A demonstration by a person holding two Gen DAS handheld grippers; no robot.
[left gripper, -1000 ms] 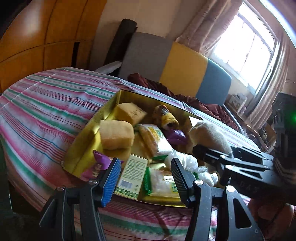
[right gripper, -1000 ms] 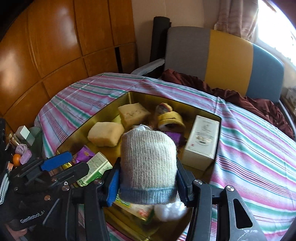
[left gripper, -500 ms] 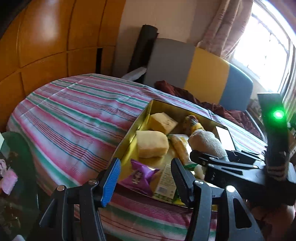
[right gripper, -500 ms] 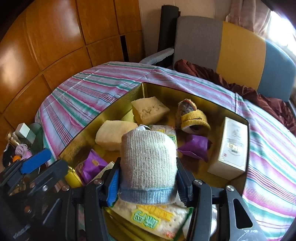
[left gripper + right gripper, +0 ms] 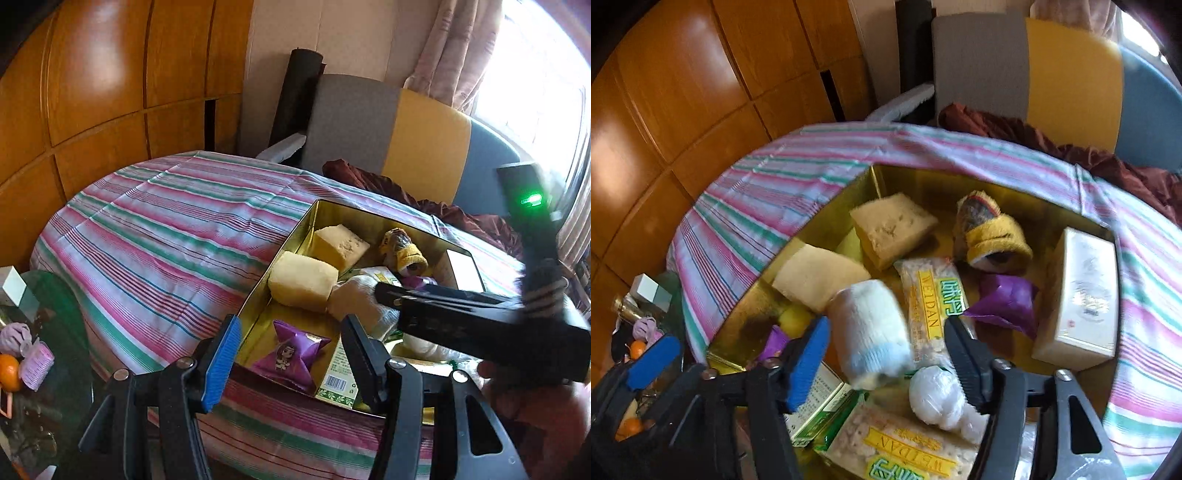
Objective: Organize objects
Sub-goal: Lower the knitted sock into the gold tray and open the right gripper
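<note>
Right wrist view first: your right tool (image 5: 886, 354) stands wide open, and the white knit sock roll (image 5: 870, 332) lies tilted between its fingers, touching neither pad as far as you can tell, so it looks released into the gold tin (image 5: 746, 295). It rests on a Weidan snack packet (image 5: 932, 299), just beside a pale sponge block (image 5: 818, 275). A white plastic-wrapped ball (image 5: 936, 395) sits near the black finger. Farther in lie a second sponge block (image 5: 892, 227), a yellow rolled sock (image 5: 991, 236), a purple packet (image 5: 1006, 302) and a white box (image 5: 1082, 295) against the right wall.

From the left wrist view, your left tool (image 5: 291, 354) is also open and holds nothing, poised over the tin's near edge above a purple star-shaped packet (image 5: 291, 352). The tin sits on a striped bedspread (image 5: 166, 236).

Placing seems done; next, draw the right tool straight back so it does not nudge the roll, then pick another loose item.
</note>
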